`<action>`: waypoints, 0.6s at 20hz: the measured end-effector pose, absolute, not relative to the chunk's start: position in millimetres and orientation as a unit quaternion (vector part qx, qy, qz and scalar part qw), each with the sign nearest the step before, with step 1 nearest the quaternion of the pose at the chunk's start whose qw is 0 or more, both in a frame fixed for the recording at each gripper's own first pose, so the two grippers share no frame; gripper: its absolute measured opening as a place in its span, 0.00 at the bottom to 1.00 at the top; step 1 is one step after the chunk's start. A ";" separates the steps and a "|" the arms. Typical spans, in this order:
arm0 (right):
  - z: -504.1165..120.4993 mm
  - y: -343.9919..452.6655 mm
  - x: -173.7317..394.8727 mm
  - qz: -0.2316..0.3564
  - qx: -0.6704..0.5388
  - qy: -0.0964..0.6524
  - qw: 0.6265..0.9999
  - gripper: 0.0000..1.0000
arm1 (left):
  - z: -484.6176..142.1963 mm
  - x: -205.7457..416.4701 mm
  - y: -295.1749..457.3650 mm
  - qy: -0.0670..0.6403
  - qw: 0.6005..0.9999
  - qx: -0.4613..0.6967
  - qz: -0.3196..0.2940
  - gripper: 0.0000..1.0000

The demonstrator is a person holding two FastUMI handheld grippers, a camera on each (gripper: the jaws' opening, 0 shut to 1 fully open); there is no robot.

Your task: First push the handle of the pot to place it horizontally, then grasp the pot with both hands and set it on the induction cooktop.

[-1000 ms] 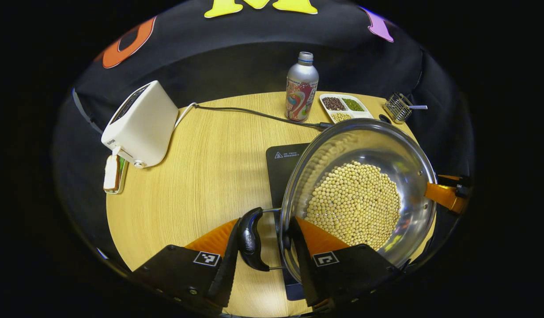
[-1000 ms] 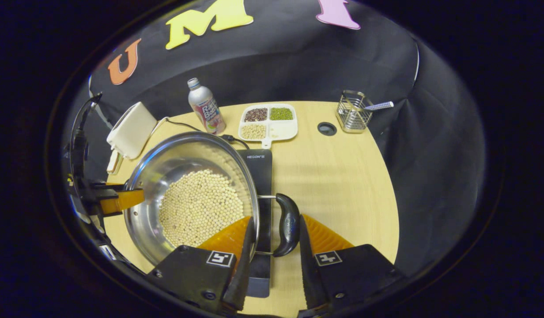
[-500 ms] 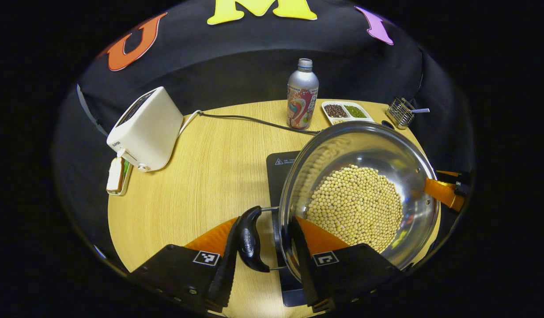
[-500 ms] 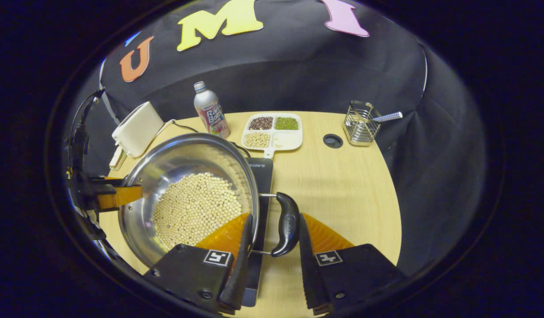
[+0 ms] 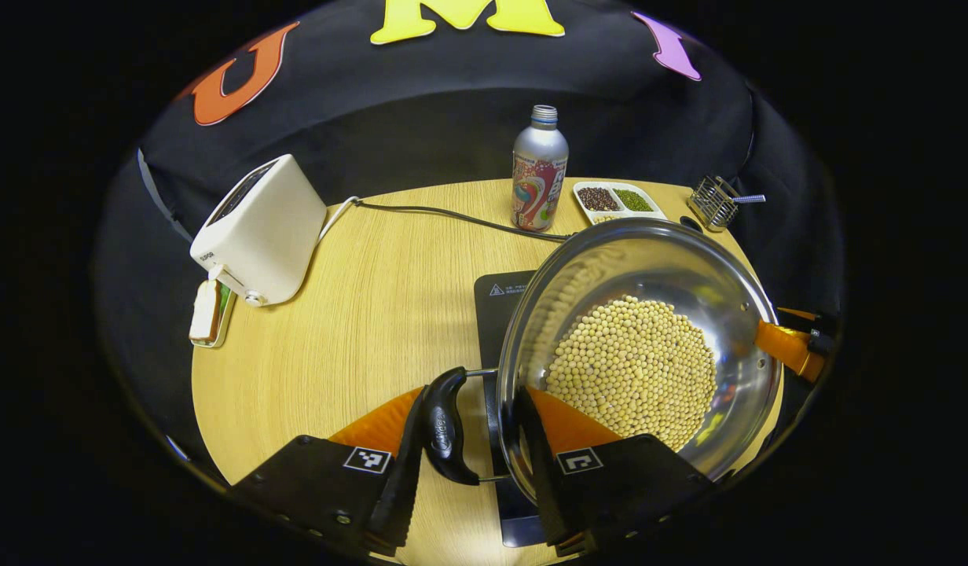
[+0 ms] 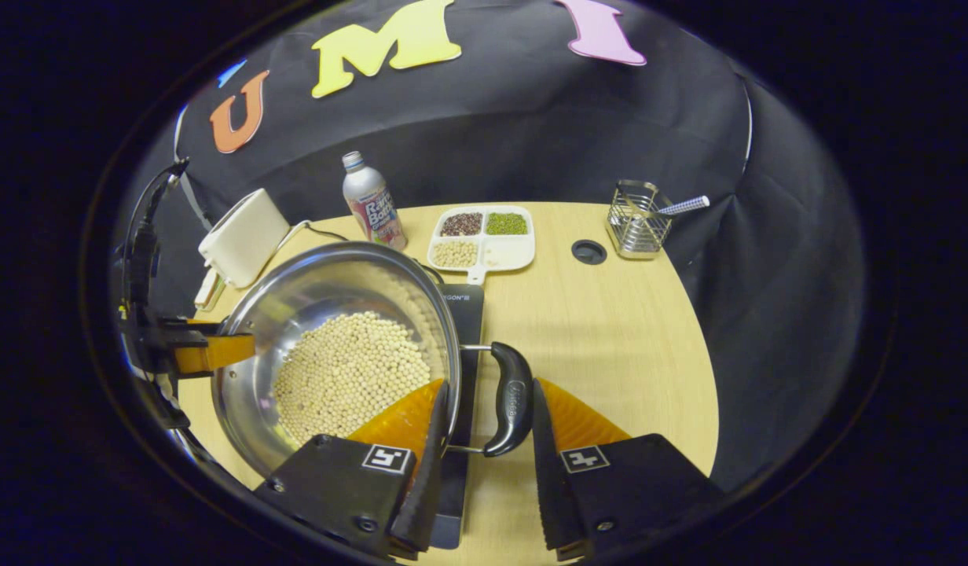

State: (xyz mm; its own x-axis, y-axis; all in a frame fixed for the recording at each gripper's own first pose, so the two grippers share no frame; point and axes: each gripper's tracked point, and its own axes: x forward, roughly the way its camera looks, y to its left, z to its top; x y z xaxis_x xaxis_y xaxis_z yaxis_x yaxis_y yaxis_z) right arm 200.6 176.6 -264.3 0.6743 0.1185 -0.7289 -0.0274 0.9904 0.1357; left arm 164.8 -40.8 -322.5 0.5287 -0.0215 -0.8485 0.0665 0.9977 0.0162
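A steel pot [image 5: 735,314] holding pale beans [image 5: 633,369] hangs tilted over the black induction cooktop [image 5: 504,303] on the wooden table. My left gripper [image 5: 470,399] is shut on the pot's black side handle [image 5: 445,424], with one finger outside the handle and the other inside the pot's rim. My right gripper [image 6: 490,389] is shut the same way on the opposite black handle [image 6: 514,397]. In the right gripper view the pot [image 6: 295,314] covers most of the cooktop [image 6: 464,314], and the left gripper [image 6: 209,352] shows at its far rim. In the left gripper view the right gripper [image 5: 790,346] shows likewise.
A white toaster [image 5: 256,228] stands at the table's left, its cable [image 5: 452,214] running behind the cooktop. At the back are a metal bottle [image 5: 537,173], a divided dish of beans [image 6: 480,240], a wire basket [image 6: 637,220] and a round hole [image 6: 588,251]. Bare table lies right of the cooktop.
Both grippers have moved together with the pot, and the table's objects sit lower in both views than a second ago. The grips on the handles are unchanged.
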 end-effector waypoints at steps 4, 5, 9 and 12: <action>-264.3 174.5 195.6 0.041 0.063 0.377 0.923 0.80 | -298.8 172.2 -31.2 0.411 0.911 0.028 -0.016 0.60; -263.3 174.3 200.8 0.039 0.065 0.363 0.929 0.87 | -285.4 171.7 -23.1 0.380 0.924 0.037 -0.003 0.78; -250.9 162.9 198.6 0.036 0.033 0.315 0.948 0.84 | -256.1 144.1 -18.3 0.317 0.947 0.042 0.017 0.97; -242.1 162.0 192.5 0.037 0.031 0.296 0.954 0.85 | -242.5 116.8 -16.1 0.297 0.954 0.027 0.027 0.97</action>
